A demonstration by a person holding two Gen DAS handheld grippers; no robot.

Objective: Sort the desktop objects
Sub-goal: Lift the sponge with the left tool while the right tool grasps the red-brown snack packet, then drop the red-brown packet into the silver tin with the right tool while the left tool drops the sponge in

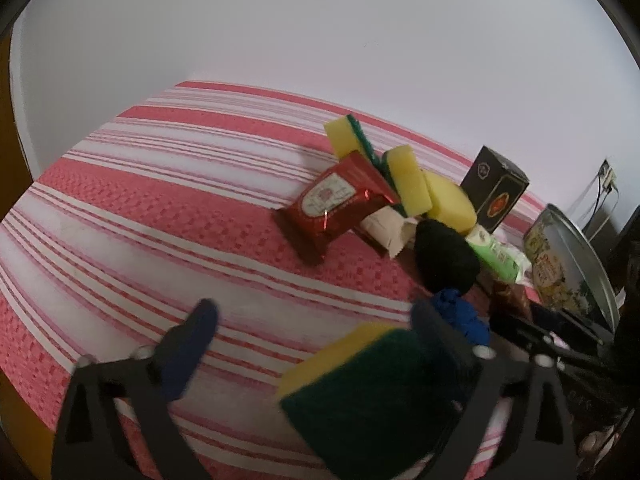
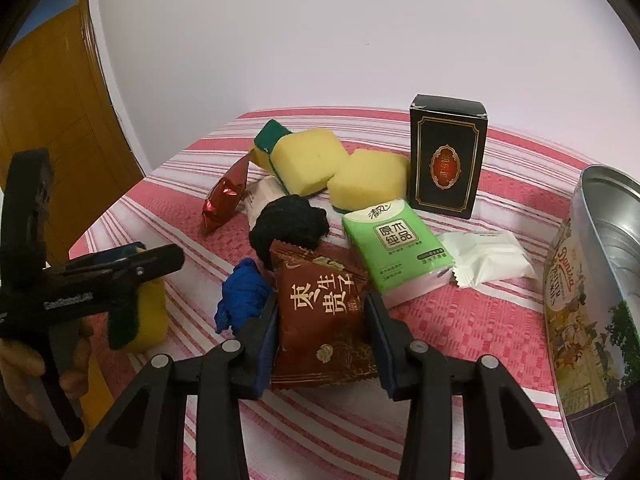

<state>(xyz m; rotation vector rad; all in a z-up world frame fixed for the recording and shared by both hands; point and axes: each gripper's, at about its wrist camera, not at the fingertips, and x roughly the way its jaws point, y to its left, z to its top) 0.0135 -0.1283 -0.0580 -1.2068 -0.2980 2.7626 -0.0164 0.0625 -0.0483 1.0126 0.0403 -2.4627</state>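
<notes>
The left gripper (image 1: 316, 320) stood wide open, a yellow-and-green sponge (image 1: 360, 392) resting unpinched against its right finger on the striped cloth (image 1: 160, 216). The right gripper (image 2: 322, 320) clasped a brown snack packet (image 2: 322, 320).

A coarse woven cloth in red and white stripes (image 2: 460, 320) covers the worktop, matt and nubbly. The brown snack packet (image 2: 324, 320) is glossy plastic film, and the red foil-like wrapper (image 2: 226, 196) shines in creases. The yellow foam sponges (image 2: 308, 164) look porous, with a rough green scouring face (image 1: 360, 408). The round biscuit tin (image 2: 612, 220) is bare brushed metal inside. The black box (image 2: 446, 160) is smooth card.
</notes>
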